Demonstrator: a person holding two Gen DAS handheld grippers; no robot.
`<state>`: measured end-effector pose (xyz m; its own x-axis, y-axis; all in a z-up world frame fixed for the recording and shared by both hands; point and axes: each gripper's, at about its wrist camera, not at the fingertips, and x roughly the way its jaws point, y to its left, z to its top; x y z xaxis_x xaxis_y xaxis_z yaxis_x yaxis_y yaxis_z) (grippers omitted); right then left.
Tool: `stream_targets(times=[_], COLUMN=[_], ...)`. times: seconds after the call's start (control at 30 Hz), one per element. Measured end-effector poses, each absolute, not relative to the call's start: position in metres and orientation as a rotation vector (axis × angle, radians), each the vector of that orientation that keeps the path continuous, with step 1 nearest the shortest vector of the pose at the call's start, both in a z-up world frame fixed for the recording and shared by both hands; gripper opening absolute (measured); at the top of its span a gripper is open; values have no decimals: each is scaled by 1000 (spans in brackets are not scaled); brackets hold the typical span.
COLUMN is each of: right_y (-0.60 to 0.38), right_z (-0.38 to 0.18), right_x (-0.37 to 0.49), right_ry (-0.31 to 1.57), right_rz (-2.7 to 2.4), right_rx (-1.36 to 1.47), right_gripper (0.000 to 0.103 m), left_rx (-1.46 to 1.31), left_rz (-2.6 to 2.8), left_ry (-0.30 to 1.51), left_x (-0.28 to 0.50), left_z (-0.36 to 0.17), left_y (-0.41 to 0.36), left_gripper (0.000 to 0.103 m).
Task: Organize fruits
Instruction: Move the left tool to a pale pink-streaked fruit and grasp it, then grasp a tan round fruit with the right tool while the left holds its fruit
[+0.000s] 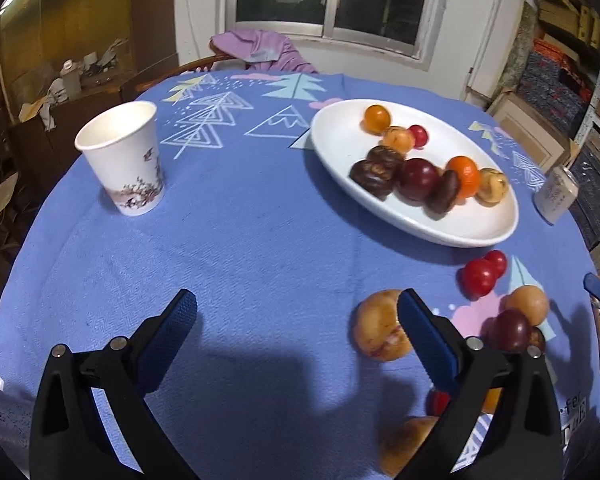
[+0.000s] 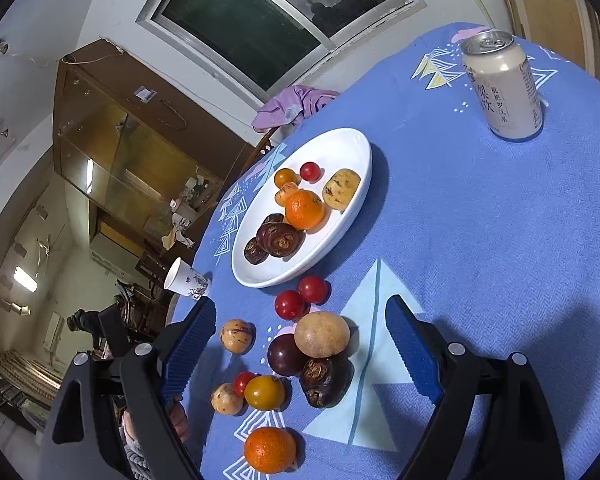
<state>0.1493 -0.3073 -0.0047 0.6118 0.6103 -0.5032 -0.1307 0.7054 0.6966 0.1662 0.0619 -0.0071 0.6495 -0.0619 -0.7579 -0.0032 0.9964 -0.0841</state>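
A white oval plate (image 1: pixel 340 136) (image 2: pixel 356 152) holds several fruits: oranges, dark brown ones, a purple plum, small red ones. Loose fruits lie on the blue cloth in front of it: two red cherry tomatoes (image 1: pixel 478 276) (image 2: pixel 300 298), a tan round fruit (image 2: pixel 321 334), a purple plum (image 1: pixel 508 330) (image 2: pixel 286 354), a dark brown fruit (image 2: pixel 324 380), a speckled tan fruit (image 1: pixel 376 328) (image 2: pixel 236 336), a yellow tomato (image 2: pixel 264 392) and an orange (image 2: pixel 270 450). My left gripper (image 1: pixel 296 332) is open and empty, its right finger beside the speckled fruit. My right gripper (image 2: pixel 300 350) is open above the loose fruits.
A paper cup (image 1: pixel 124 160) (image 2: pixel 186 280) stands at the left of the round table. A drink can (image 2: pixel 504 84) (image 1: pixel 556 194) stands right of the plate. A chair with purple cloth (image 1: pixel 260 50) is at the far edge. Shelves and boxes line the right wall.
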Motion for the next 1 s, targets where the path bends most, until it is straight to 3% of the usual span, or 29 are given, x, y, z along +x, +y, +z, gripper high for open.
stream_targets(times=[0.3,0.33,0.4,0.67,0.9,1.0], right_y=[-307,-308,-310,-305,-300,-294], right_z=[-3,-5,-7,-8,-10,-10], right_x=[149,150,152,152,152,152], right_ry=[791,800,808,810,812,813], right_rz=[478,474,466,459,447,450], right_rx=[640,646,656,619,581,550], right_gripper=[88,88,88,88,88,88], left_rx=[-27,-25,-5,74,109,101], left_rz=[-144,-154,-176,-191,-179,-180], left_ry=[867,869,882,887,915,909], left_x=[160,160,161,158,162,162], left_z=[-11,-12,-15,-24,-36,-37], left_y=[23,21,15,1,-1,0], left_gripper=[97,94,70,65,44,44])
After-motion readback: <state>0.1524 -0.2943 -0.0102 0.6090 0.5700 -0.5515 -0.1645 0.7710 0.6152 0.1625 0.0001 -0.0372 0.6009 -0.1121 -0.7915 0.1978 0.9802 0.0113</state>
